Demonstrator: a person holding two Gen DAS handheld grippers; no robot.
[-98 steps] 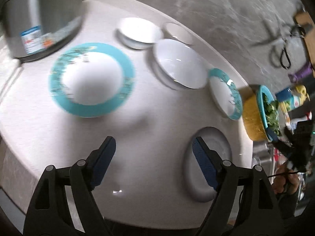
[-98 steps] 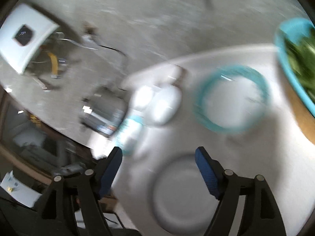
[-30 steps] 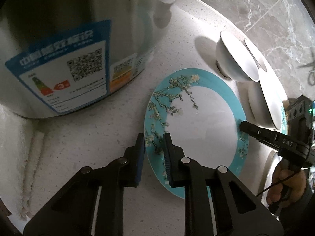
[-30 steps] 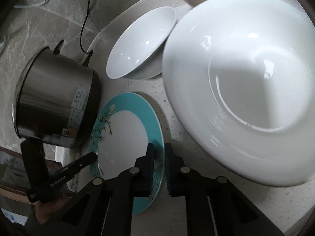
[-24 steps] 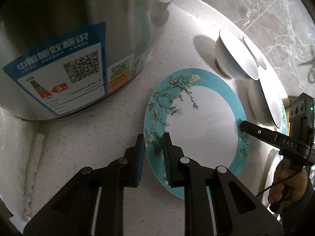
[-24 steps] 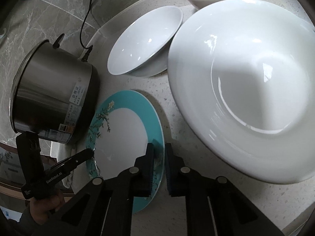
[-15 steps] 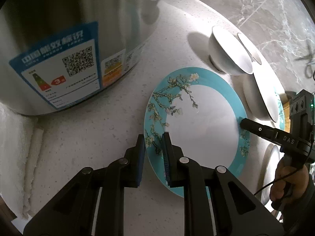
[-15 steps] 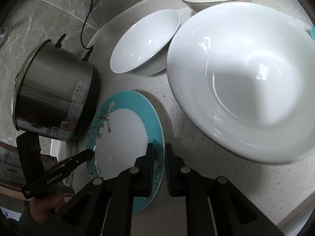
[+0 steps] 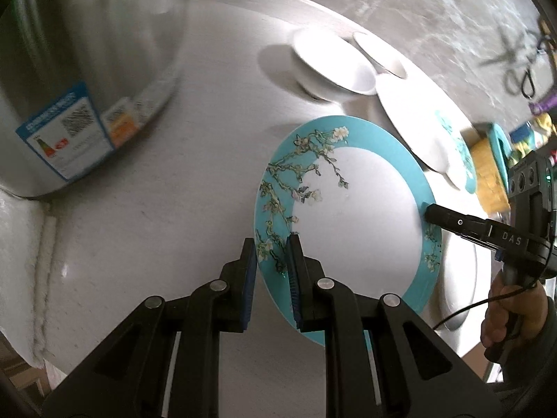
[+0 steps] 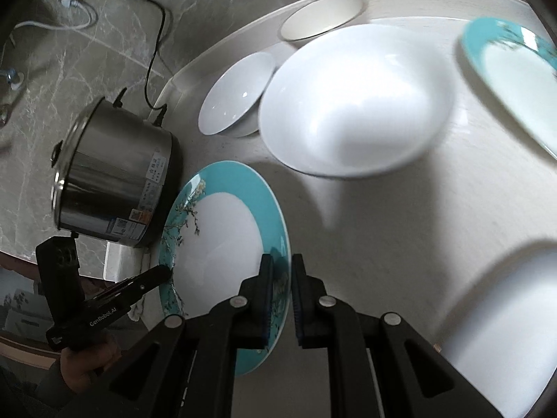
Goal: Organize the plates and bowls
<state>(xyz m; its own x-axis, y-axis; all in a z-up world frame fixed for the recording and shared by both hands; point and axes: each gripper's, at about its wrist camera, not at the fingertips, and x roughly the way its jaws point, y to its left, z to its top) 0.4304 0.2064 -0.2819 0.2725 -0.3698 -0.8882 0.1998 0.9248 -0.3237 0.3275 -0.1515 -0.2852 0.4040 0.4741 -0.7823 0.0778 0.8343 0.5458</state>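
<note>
A teal-rimmed plate (image 9: 351, 209) (image 10: 226, 233) with a blossom pattern hangs above the pale counter, held at two opposite rims. My left gripper (image 9: 271, 268) is shut on its near rim in the left wrist view. My right gripper (image 10: 280, 285) is shut on the opposite rim; it shows as a black tool (image 9: 463, 224) at the plate's far side. Past the plate sit a large white bowl (image 10: 351, 104), a smaller white bowl (image 10: 236, 94) and a cream-lined bowl (image 10: 320, 17). A second teal-rimmed plate (image 10: 515, 76) lies at the right.
A steel cooker (image 9: 80, 52) (image 10: 111, 181) stands close at the left, its black cord running up the marble wall. A white plate (image 10: 504, 331) lies at the lower right. A yellow colander with greens (image 9: 494, 163) sits far right. A hand (image 9: 511, 313) holds the right tool.
Both grippers have lifted the teal plate off the counter and carried it away from the cooker toward the bowls. The cooker now looks farther off; the second teal plate has come into view.
</note>
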